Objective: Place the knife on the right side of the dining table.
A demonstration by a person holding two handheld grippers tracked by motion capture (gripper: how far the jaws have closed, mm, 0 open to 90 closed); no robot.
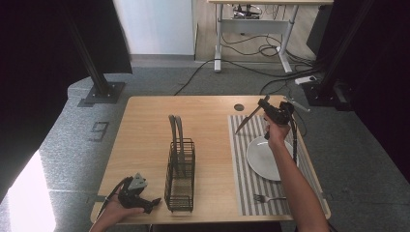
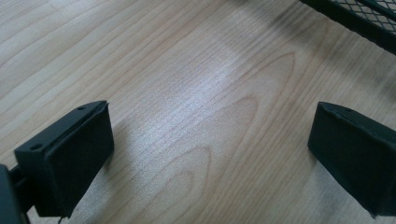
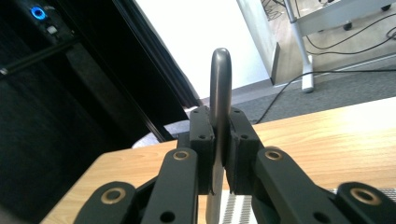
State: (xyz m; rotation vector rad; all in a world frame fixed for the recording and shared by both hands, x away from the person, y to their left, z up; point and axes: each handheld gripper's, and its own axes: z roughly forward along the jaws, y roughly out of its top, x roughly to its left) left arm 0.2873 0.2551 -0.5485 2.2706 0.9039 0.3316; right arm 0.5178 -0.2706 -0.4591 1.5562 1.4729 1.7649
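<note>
Right gripper (image 1: pixel 265 103) is clamping a knife (image 1: pixel 247 119), jaws clenched on it; in the right gripper view the knife (image 3: pixel 220 93) is standing up between the pads. It's being held in the air above the far end of the striped mat (image 1: pixel 241 169), blade angling down-left, clear of the table (image 1: pixel 145 130).

Left gripper (image 1: pixel 153 202) is sitting idle at the near-left table edge, just beside the wire caddy (image 1: pixel 180 176), jaws spread wide with nothing between them; the left gripper view is showing bare wood (image 2: pixel 201 107) under the pads.

Progress, my read: place setting is partway. Plate (image 1: pixel 263 159) is lying on the mat, fork (image 1: pixel 268 197) is lying on the mat's near end, apart from the plate. Knife is picked up but not yet laid down, so placing it is what's left. Can't tell if anything is remaining inside the caddy.

Count: 1 knife, 1 fork, 1 plate, 1 mat, 1 caddy, 2 grippers.
</note>
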